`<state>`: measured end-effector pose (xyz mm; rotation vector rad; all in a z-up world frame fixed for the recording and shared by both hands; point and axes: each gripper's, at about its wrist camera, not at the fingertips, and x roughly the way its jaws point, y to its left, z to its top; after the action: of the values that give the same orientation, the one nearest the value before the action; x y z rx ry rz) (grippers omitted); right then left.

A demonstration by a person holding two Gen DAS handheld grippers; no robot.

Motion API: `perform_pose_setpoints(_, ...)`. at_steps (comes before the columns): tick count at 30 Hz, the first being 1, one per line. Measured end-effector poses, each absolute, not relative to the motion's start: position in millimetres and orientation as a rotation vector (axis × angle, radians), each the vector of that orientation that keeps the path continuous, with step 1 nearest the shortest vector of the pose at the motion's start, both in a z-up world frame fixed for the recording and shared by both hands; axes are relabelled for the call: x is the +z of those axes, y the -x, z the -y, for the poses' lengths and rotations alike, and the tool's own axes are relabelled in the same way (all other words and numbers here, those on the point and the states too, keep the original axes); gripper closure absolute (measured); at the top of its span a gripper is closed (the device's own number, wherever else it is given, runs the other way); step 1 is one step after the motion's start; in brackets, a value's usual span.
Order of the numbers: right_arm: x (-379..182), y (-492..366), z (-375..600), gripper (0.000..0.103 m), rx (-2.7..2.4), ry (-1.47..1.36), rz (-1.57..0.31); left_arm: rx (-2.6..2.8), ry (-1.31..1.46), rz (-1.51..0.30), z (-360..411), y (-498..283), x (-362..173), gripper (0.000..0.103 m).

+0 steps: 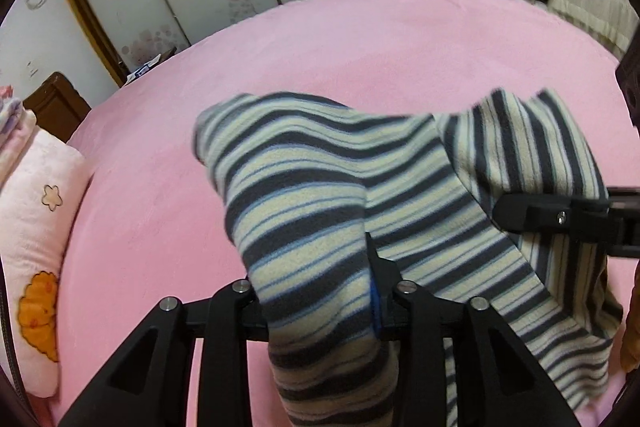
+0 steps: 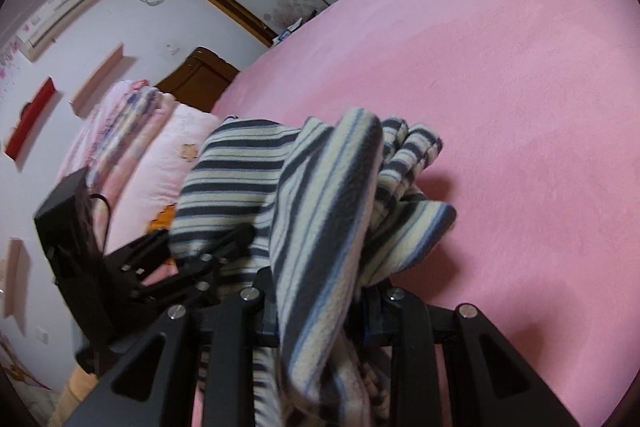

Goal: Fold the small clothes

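The pink bed cover (image 1: 360,39) lies bare and open from 10 through 1 o'clock in the left wrist view, and from 12 to 4 o'clock in the right wrist view. The striped garment (image 1: 344,195) drapes across the middle toward 3 o'clock, blocking the path straight ahead. At 9 o'clock a pink pillow (image 1: 36,227) edges the cover, with folded bedding (image 2: 120,131) stacked beside it. The right gripper (image 1: 516,213) intrudes at 3 o'clock, touching the cloth. In the right wrist view the left gripper (image 2: 208,259) crowds 8 o'clock, just beside the garment.
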<state>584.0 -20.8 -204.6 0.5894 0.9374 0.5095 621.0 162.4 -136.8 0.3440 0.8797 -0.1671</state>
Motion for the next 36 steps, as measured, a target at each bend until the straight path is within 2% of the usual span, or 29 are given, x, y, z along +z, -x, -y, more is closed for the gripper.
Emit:
perform_pose_setpoints(4, -218.3, -606.6, 15.8, 0.069, 0.466, -0.414, -0.953, -0.067, -0.294, -0.857, -164.4, -641.0, -171.2, 0.048)
perform_pose_setpoints(6, -223.8, -613.6, 17.6, 0.061, 0.459, -0.360, -0.995, 0.004, -0.299, -0.846, -164.7, -645.2, -188.0, 0.030)
perform_pose_setpoints(7, -223.5, -614.4, 22.0, 0.060, 0.468, -0.369, -1.000, 0.034, -0.298, -0.815, -171.5, -643.7, -189.0, 0.016)
perform_pose_setpoints(8, -220.5, -614.3, 25.1, 0.059, 0.476, -0.381, -0.997, 0.056, -0.290, -0.784, -175.4, -642.1, -189.0, 0.008)
perform_pose_setpoints(15, -189.5, -590.7, 63.7, 0.058, 0.378, -0.324, -0.852, 0.205, -0.201, -0.647, -209.3, -619.9, -156.7, 0.007)
perform_pose_setpoints(22, -156.3, -547.6, 33.7, 0.058, 0.488, -0.225, -0.786, 0.099, -0.169, -0.654, -193.8, -586.1, -139.0, 0.007)
perform_pose_setpoints(25, -160.8, -537.2, -1.8, 0.068, 0.509, -0.125, -0.806, 0.051, -0.123, -0.696, -180.2, -571.1, -150.7, 0.007)
perform_pose_setpoints(27, -169.1, -538.3, -16.6, 0.079, 0.519, -0.102, -0.829, 0.011, -0.109, -0.737, -168.7, -567.9, -165.8, 0.007)
perform_pose_setpoints(29, -185.9, -545.1, -23.3, 0.084, 0.494, -0.079, -0.869, -0.007, -0.119, -0.772, -159.6, -564.4, -183.0, 0.007)
perform_pose_setpoints(32, -212.7, -554.6, -18.1, 0.102, 0.414, -0.043, -0.937, 0.007, -0.108, -0.841, -160.2, -569.5, -209.2, 0.007)
perform_pose_setpoints(36, -222.4, -548.0, 7.2, 0.103, 0.388, -0.110, -0.939, 0.015, -0.002, -0.859, -175.4, -567.7, -221.4, 0.005)
